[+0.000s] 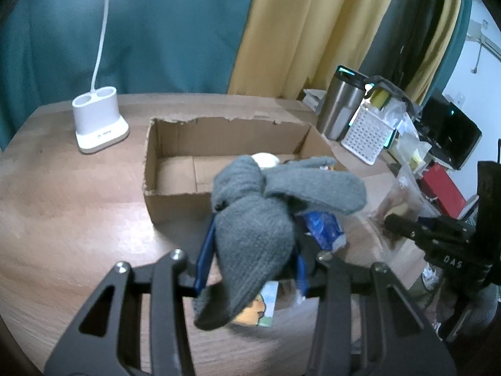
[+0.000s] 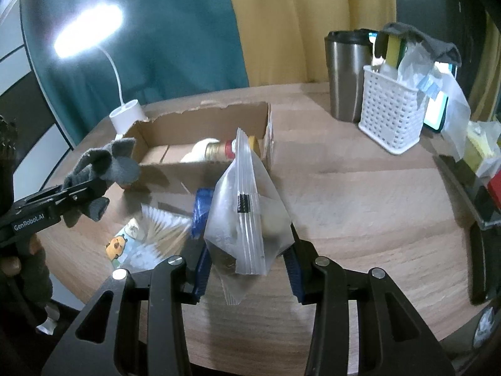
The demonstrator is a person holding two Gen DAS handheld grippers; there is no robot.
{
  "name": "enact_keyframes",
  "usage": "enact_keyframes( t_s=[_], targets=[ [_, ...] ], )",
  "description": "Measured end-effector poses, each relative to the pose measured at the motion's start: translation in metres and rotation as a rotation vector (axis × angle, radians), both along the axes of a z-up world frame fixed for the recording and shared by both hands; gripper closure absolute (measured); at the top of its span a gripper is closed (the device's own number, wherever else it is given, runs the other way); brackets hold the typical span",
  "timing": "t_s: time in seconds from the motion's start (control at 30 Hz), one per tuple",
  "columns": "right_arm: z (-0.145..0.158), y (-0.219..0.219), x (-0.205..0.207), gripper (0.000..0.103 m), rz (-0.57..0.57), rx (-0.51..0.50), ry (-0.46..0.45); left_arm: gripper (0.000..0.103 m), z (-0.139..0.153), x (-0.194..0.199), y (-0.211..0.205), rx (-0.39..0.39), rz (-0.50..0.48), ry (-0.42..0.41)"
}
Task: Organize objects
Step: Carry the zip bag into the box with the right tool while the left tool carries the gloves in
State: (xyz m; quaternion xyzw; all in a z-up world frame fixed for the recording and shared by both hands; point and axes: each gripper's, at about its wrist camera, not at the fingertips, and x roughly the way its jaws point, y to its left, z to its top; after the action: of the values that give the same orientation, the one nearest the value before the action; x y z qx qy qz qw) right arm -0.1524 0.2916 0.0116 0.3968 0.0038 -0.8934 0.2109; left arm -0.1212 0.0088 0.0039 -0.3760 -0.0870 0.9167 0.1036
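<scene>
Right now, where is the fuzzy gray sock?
The gray sock is pinched in the left gripper, held up just in front of the cardboard box, left of the plastic bag.

One box (image 1: 175, 200), one glove (image 1: 253, 228), one bag (image 2: 247, 206).

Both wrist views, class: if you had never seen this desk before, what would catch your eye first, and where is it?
Probably the grey knitted glove bunched in the left gripper, held just in front of the open cardboard box. Next, the clear zip bag pinched in the right gripper above the wooden table. Behind, the white desk lamp glares against the teal curtain.
</scene>
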Motion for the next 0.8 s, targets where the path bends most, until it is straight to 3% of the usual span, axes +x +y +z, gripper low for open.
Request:
enact_keyframes(
  t_s=[0.8],
  targets=[
    [0.02,-0.011,-0.046,0.059,0.064,-0.039,0.039,0.06,0.012,-0.035,-0.003,0.006,0.035,0.011]
  ],
)
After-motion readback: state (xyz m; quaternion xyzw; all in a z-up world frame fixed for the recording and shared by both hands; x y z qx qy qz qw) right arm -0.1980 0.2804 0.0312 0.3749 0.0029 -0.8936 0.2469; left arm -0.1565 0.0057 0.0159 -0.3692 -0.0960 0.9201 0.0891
